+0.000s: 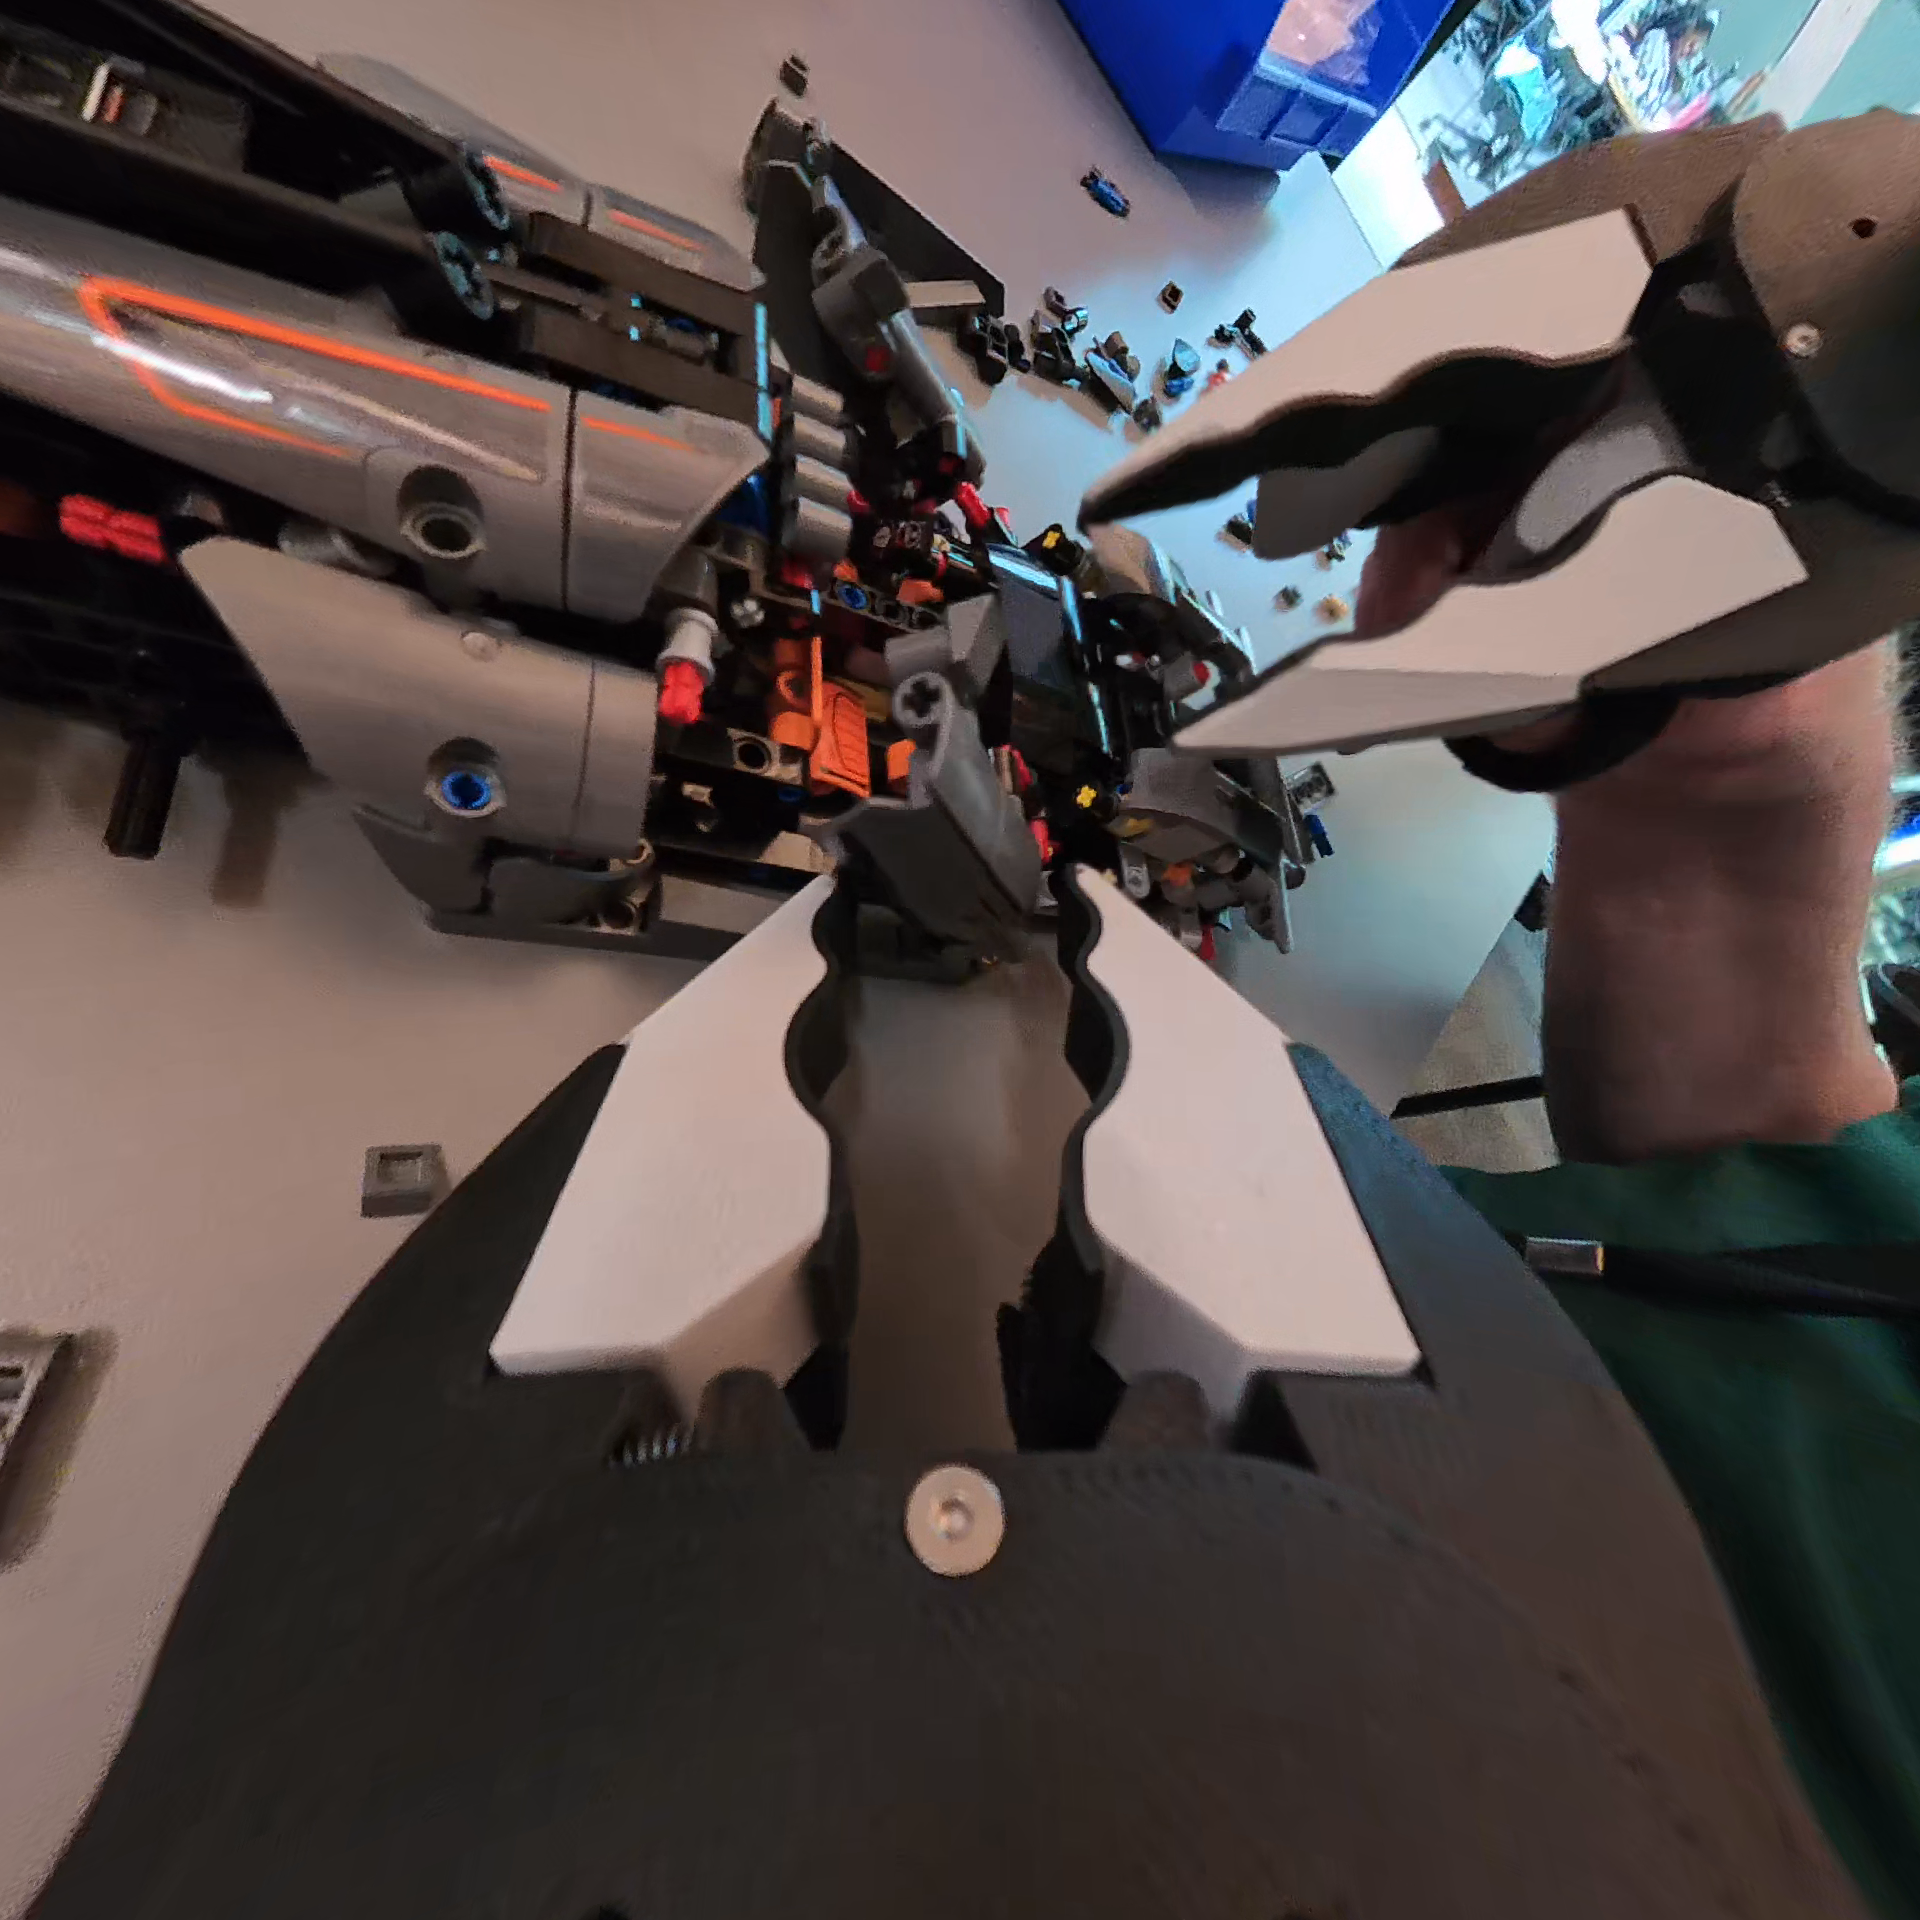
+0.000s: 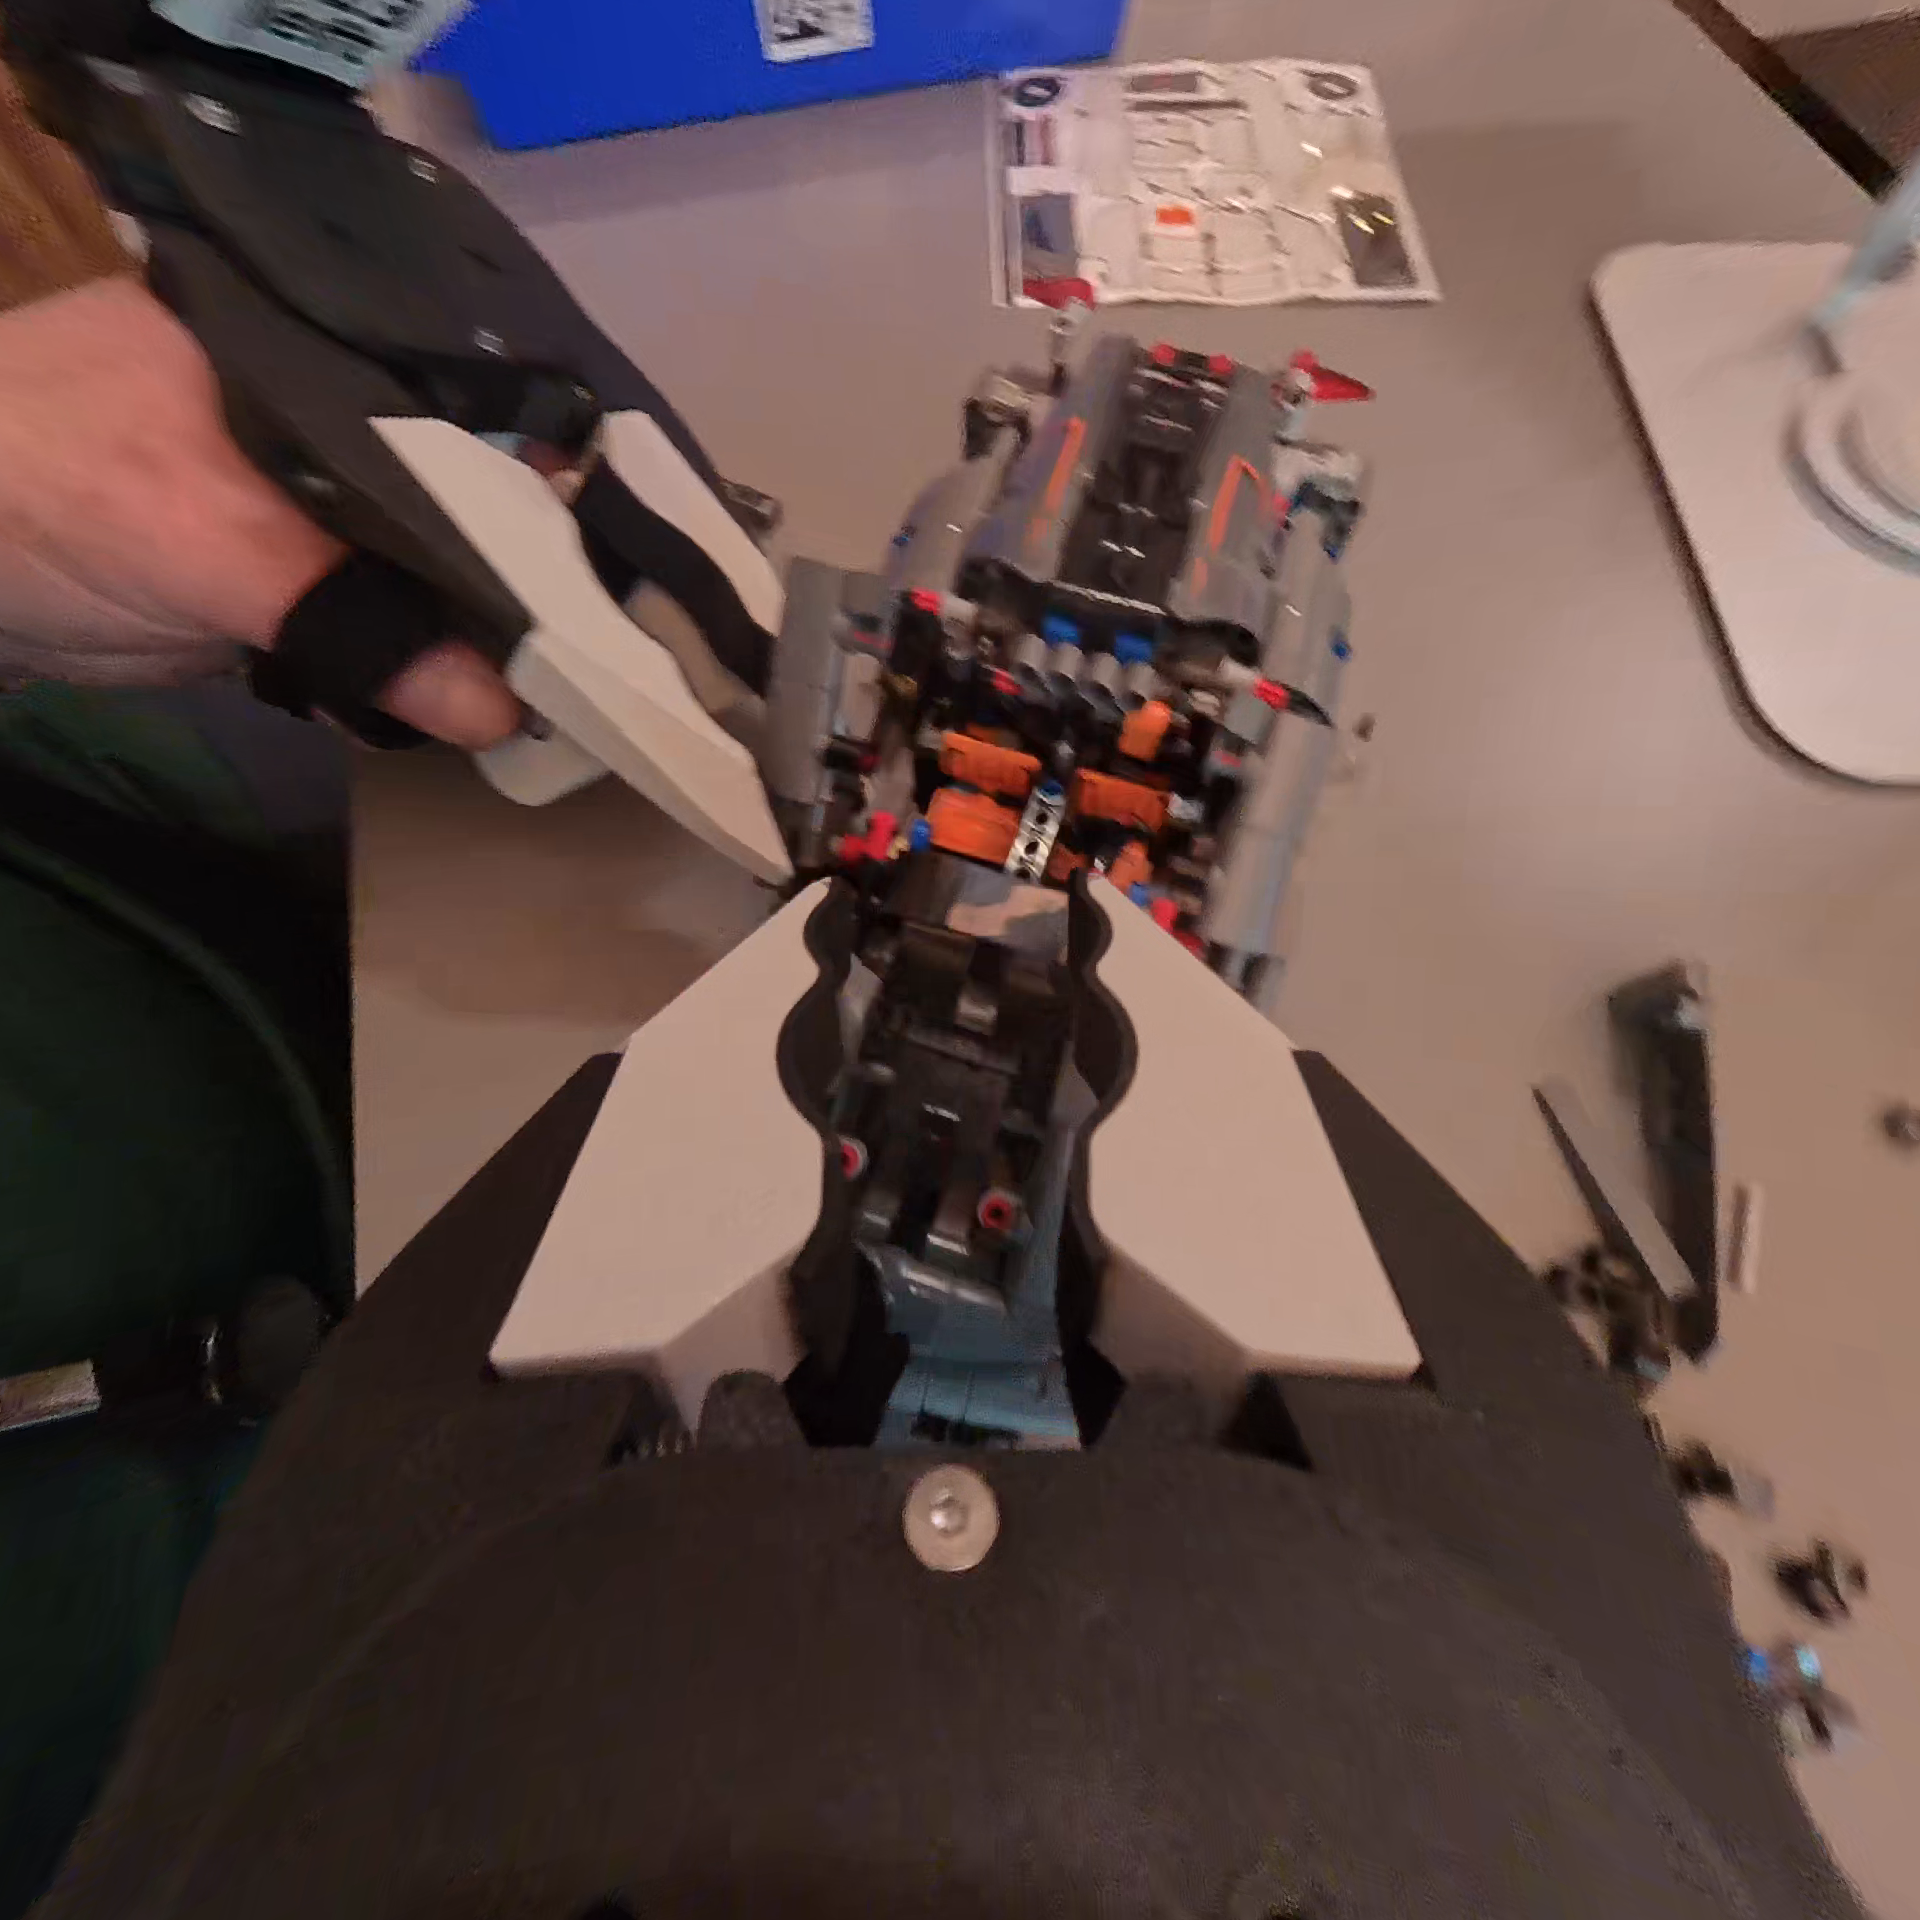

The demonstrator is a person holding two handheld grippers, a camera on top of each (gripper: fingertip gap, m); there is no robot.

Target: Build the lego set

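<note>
Grey-and-orange lego car [image 2: 1122, 665], part-built, on the bench [image 2: 727, 312]. Right gripper [image 2: 951, 894] fingers spread, straddling its near end, likely steadying it. Left gripper [image 1: 951, 883] fingers parted, empty, tips at a grey panel. Loose pieces [image 2: 1652, 1288] right of the fingers.

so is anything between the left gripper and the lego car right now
Nothing visible is. The left gripper sits with its open tips right at the side of the lego car, by a dark grey panel. The right gripper comes in from the other side, not across that gap.
</note>
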